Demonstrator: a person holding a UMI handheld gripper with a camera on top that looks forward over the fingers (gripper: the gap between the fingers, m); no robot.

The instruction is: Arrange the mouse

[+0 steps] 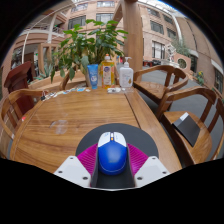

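Note:
A blue and white mouse (112, 155) sits between my gripper's (112, 160) fingers, with the pink pads (88, 157) pressing on both of its sides. The gripper is shut on the mouse. Under and just ahead of it lies a round dark mouse mat (112, 133) on the wooden table (60, 125), near the table's front edge. I cannot tell whether the mouse rests on the mat or is held just above it.
At the far end of the table stand a potted green plant (85, 45), a blue cup (93, 76), a yellow bottle (107, 72) and a white pump bottle (125, 75). Wooden chairs (165, 85) stand to the right; one holds a dark notebook (186, 128).

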